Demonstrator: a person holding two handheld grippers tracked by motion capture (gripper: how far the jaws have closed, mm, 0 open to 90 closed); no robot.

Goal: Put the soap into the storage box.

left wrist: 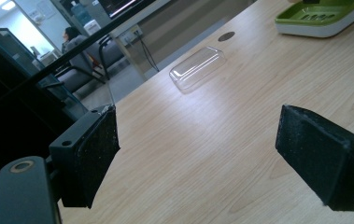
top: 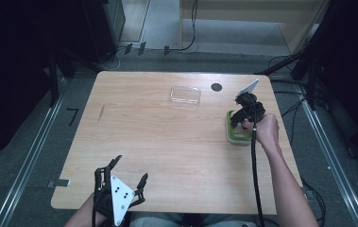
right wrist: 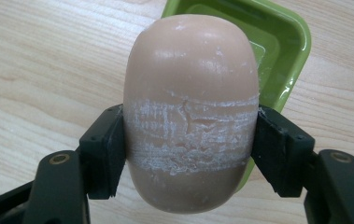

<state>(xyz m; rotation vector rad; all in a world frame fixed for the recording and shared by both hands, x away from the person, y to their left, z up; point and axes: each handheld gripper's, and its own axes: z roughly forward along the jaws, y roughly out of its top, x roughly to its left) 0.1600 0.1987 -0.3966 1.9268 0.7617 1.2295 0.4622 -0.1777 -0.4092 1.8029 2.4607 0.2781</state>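
Note:
A beige oval bar of soap (right wrist: 191,112), scuffed white across its middle, is clamped between the jaws of my right gripper (right wrist: 191,149). It hangs just above a green soap dish (right wrist: 277,51) with a white base. In the high view the right gripper (top: 243,113) stands over that soap dish (top: 237,135) at the table's right side. The dish's clear plastic lid (top: 185,94) lies apart at the back middle of the table, and the lid (left wrist: 197,69) also shows beyond my left jaws. My left gripper (top: 128,177) rests open near the front edge, holding nothing.
The wooden table (top: 167,142) has a round dark cable hole (top: 216,87) at the back right. A black cable (top: 256,179) trails from the right gripper along the person's forearm. Black stands and metal floor rails flank the table.

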